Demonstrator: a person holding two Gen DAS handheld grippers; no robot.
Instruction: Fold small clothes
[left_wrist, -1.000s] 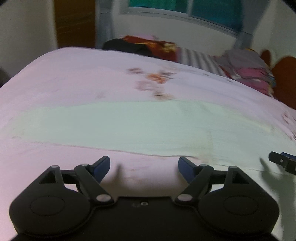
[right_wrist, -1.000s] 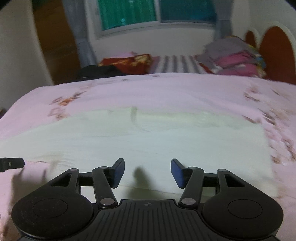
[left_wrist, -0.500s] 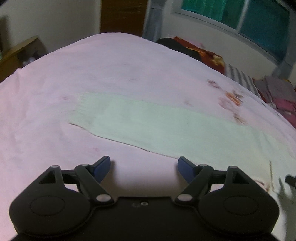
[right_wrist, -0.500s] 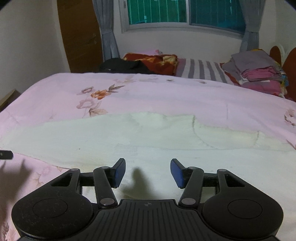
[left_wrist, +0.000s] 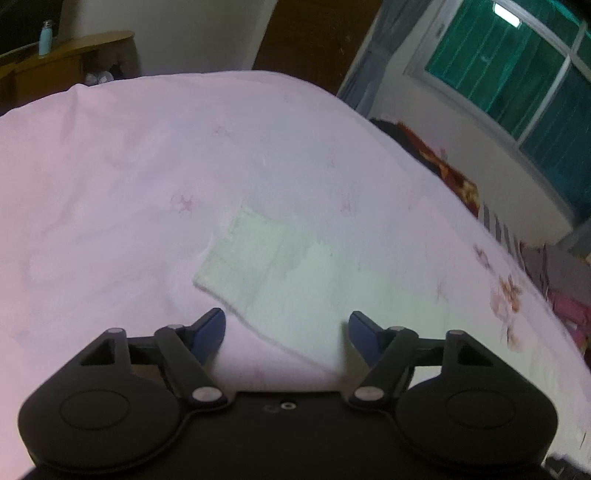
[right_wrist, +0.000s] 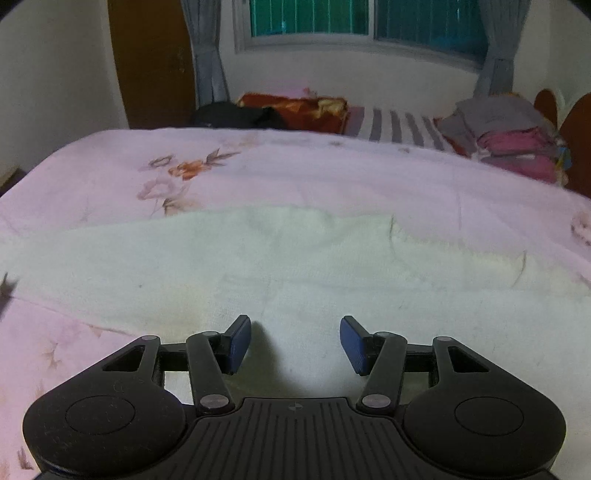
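A pale green cloth (right_wrist: 280, 266) lies spread flat on the pink floral bedsheet (right_wrist: 332, 173). In the left wrist view its left end (left_wrist: 266, 273) lies just ahead of my left gripper (left_wrist: 286, 330), which is open and empty above the sheet at the cloth's near edge. My right gripper (right_wrist: 295, 341) is open and empty, low over the cloth's near part. The cloth's right end runs out of the right wrist view.
A stack of folded clothes (right_wrist: 513, 140) sits at the bed's far right by a brown headboard (right_wrist: 576, 144). A dark and red bundle (right_wrist: 280, 110) and a striped pillow (right_wrist: 399, 125) lie along the far edge under the window. A wooden desk (left_wrist: 66, 62) stands beyond the bed's left.
My left gripper has swung left along the cloth to its left end. My right gripper has shifted left and closer over the cloth. Both stayed open.
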